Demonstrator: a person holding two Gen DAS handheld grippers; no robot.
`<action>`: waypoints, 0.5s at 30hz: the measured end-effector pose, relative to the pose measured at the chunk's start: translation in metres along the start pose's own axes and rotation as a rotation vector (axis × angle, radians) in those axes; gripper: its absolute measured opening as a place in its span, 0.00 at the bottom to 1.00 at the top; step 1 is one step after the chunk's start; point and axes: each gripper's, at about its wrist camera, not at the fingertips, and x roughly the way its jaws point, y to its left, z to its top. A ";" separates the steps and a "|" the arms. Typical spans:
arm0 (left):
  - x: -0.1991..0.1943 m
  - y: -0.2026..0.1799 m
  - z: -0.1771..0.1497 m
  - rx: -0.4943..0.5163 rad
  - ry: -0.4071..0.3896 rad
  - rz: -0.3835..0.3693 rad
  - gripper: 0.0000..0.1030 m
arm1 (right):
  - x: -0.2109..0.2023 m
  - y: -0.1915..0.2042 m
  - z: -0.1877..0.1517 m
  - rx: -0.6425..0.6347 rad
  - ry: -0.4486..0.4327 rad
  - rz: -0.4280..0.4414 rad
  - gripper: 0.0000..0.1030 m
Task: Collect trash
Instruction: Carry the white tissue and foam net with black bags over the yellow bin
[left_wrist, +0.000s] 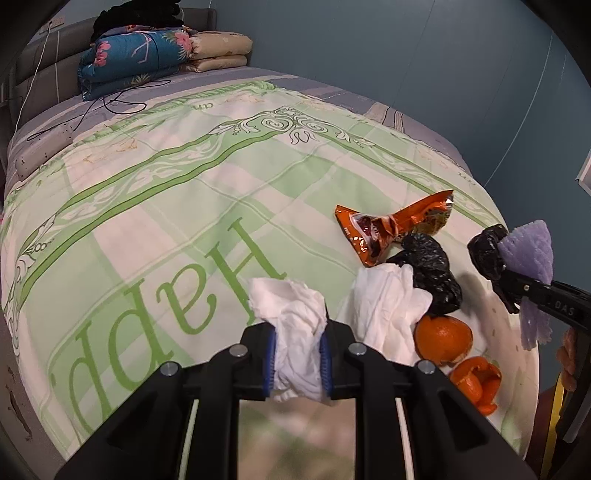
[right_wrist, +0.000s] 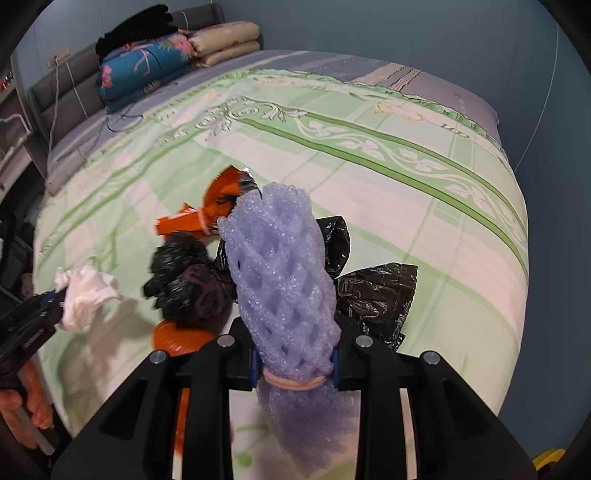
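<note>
a: what does the left gripper have?

b: a crumpled white paper tissue, pinched between its blue pads, jaws drawn in narrow on it. the tissue bulges out above the fingertips and hangs a little below them, clear of the green and white patterned bedspread.

a: and the right gripper?

b: it grips a lilac foam fruit net sleeve, clamped near a pink rubber band that ties its lower part. a crinkled black plastic bag sticks out behind the sleeve on both sides, and the left wrist view shows black plastic bunched at that gripper's tips, so it looks caught in the same grip.

a: what trash is on the bed?

b: a twisted orange foil snack wrapper lies farthest up. just below it sits a second wad of black plastic, touching another loose white tissue. near the bed's edge are orange citrus peels, one rounded piece and one opened piece just beside it.

a: anything else on the bed?

b: at the far end, a folded blue floral quilt with beige folded bedding beside it, dark clothing on top, and a thin black cable trailing across the sheet.

a: any sign of the person?

b: fingers wrapped around the left gripper's handle in the right wrist view.
</note>
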 end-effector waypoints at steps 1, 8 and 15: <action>-0.004 -0.001 -0.001 -0.001 -0.001 -0.002 0.17 | -0.008 -0.001 -0.002 0.003 -0.006 0.012 0.25; -0.034 -0.006 -0.009 -0.001 -0.026 -0.024 0.17 | -0.071 -0.004 -0.021 -0.006 -0.078 0.044 0.25; -0.073 -0.031 -0.016 0.038 -0.077 -0.062 0.17 | -0.132 -0.018 -0.043 0.004 -0.162 0.027 0.25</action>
